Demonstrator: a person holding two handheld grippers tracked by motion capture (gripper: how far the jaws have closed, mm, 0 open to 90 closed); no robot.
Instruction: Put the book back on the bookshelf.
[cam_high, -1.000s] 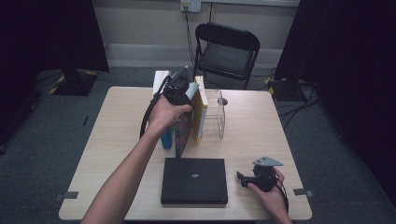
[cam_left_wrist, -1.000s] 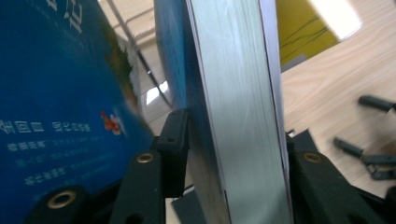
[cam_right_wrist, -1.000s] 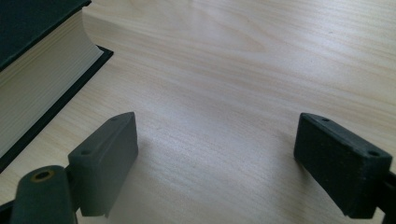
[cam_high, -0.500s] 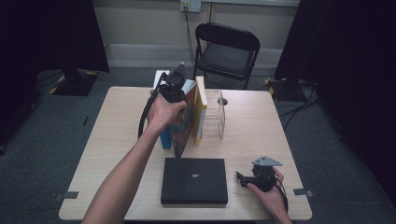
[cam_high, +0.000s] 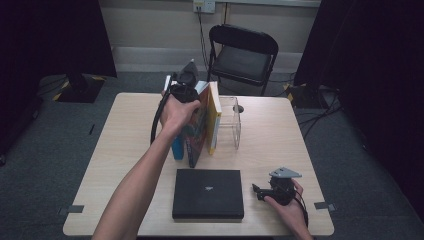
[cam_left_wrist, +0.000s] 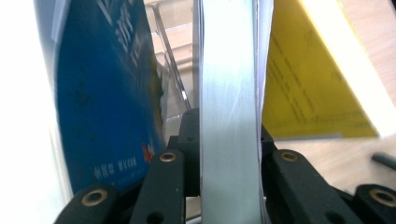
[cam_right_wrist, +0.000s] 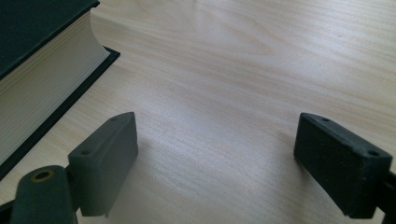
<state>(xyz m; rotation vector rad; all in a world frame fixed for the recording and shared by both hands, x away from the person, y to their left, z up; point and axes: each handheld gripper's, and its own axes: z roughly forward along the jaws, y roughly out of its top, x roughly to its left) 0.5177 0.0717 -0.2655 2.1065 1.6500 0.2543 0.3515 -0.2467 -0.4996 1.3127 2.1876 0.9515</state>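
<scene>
Two hand-held grippers: left (cam_left_wrist: 229, 186) pinching grey-edged book (cam_left_wrist: 229, 93), right (cam_right_wrist: 215, 163) spread; blue cover (cam_left_wrist: 102, 93) lettering unreadable

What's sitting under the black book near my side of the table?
The black book lies flat, closed, straight on the bare wooden table; its page edges and cover rest on the wood in the right gripper view. Whatever might lie beneath it is covered.
</scene>
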